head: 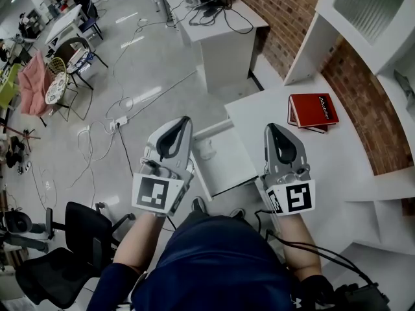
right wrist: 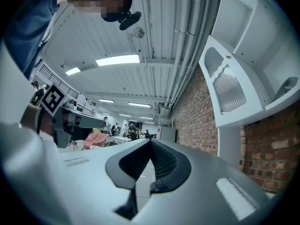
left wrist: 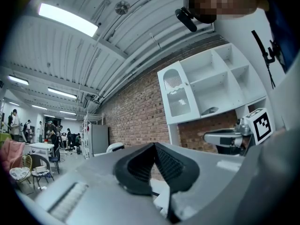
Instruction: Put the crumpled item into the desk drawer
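Observation:
A small crumpled white item (head: 206,150) lies inside the open drawer (head: 241,168), which is pulled out from the left side of the white desk (head: 343,157). My left gripper (head: 185,122) is held up over the drawer's left edge, its tip just left of and above the crumpled item. My right gripper (head: 270,129) is held over the desk's near left part. On both, the jaws meet at the tips with nothing between them. The left gripper view (left wrist: 153,144) and the right gripper view (right wrist: 151,141) show shut jaws pointing at the ceiling and brick wall.
A red book (head: 313,111) lies on the desk's far side. White shelf units (head: 363,18) stand along the brick wall. A white cabinet (head: 220,44) carries a device behind the drawer. Cables (head: 117,118) cross the floor, and a black office chair (head: 71,251) stands at the lower left.

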A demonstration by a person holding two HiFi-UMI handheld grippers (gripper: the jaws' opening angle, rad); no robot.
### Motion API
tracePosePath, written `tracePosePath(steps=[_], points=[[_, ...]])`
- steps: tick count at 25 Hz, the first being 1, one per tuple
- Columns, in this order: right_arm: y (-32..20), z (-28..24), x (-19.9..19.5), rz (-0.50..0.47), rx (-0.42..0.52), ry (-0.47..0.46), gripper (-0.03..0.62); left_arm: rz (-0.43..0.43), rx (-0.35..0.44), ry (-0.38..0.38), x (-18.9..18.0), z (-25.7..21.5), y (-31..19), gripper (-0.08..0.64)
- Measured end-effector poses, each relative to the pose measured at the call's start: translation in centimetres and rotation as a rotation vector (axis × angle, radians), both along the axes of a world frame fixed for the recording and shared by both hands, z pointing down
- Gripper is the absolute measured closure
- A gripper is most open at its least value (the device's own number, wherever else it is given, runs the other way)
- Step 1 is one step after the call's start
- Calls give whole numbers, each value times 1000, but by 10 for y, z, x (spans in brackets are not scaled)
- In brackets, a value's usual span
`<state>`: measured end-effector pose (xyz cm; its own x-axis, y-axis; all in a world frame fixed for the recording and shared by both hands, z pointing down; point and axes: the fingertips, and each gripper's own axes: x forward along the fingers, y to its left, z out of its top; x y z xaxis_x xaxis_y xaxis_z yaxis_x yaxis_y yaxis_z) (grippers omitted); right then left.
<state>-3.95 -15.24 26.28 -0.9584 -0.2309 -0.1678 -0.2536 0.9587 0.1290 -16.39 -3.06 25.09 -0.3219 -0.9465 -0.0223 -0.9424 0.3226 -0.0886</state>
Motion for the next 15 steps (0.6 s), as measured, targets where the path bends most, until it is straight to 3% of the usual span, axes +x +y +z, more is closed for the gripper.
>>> tracePosePath(steps=[15], points=[[-9, 3, 0, -3, -17, -4, 591, -2, -12, 4, 1, 4, -10, 557]])
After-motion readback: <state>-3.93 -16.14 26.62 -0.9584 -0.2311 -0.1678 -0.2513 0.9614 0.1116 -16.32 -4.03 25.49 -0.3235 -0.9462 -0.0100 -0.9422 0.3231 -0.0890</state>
